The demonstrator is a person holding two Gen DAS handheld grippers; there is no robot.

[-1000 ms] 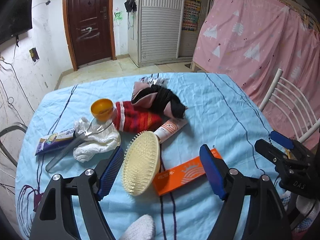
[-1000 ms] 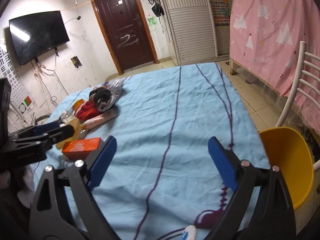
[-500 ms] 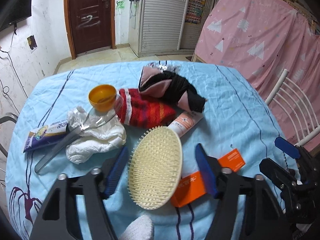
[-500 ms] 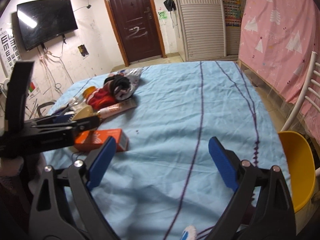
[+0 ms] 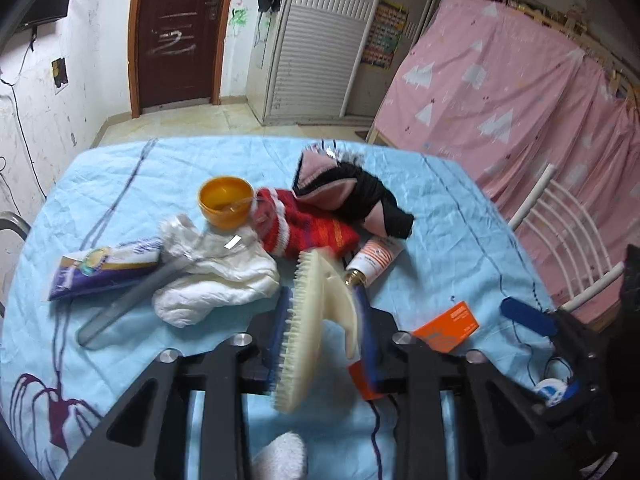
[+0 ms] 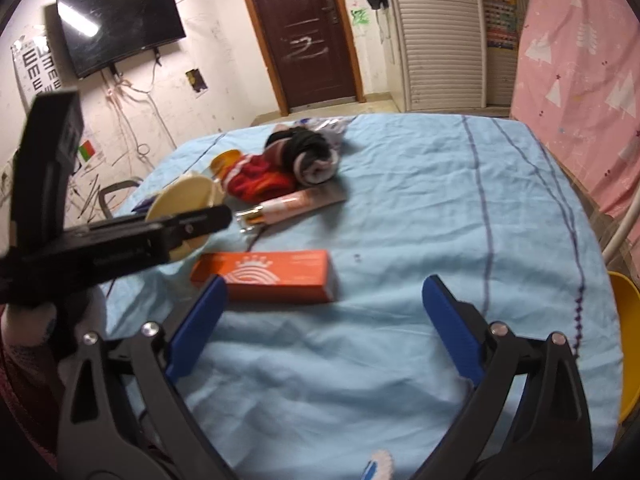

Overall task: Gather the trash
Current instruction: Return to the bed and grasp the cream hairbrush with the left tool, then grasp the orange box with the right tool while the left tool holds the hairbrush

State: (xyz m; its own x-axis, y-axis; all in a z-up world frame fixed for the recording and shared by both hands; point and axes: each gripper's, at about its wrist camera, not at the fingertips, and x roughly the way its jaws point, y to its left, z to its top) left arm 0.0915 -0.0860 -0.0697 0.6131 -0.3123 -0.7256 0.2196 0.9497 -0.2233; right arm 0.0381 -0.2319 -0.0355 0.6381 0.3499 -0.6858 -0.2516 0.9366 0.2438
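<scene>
My left gripper [image 5: 322, 312] is shut on a cream oval bath brush [image 5: 310, 328], which stands on edge and is lifted off the blue tablecloth [image 5: 120, 184]. The brush also shows in the right wrist view [image 6: 182, 200]. An orange carton [image 6: 266, 276] lies in front of my right gripper [image 6: 324, 312], which is open and empty above the cloth. The carton also shows in the left wrist view [image 5: 446, 326]. A white crumpled wad [image 5: 212, 276], a toothpaste box [image 5: 104, 266] and a cosmetic tube [image 5: 374, 258] lie nearby.
An orange bowl [image 5: 226, 200], a red striped knit [image 5: 304, 232] and a black-pink garment [image 5: 352, 196] lie mid-table. A clear plastic strip [image 5: 132, 300] lies at left. A yellow bin [image 6: 626, 344] stands past the table's right edge, and a white chair [image 5: 568, 236] stands beside the table.
My left gripper closed on the bath brush and tipped it up on edge off the cloth. My right gripper moved closer to the orange carton and stayed open.
</scene>
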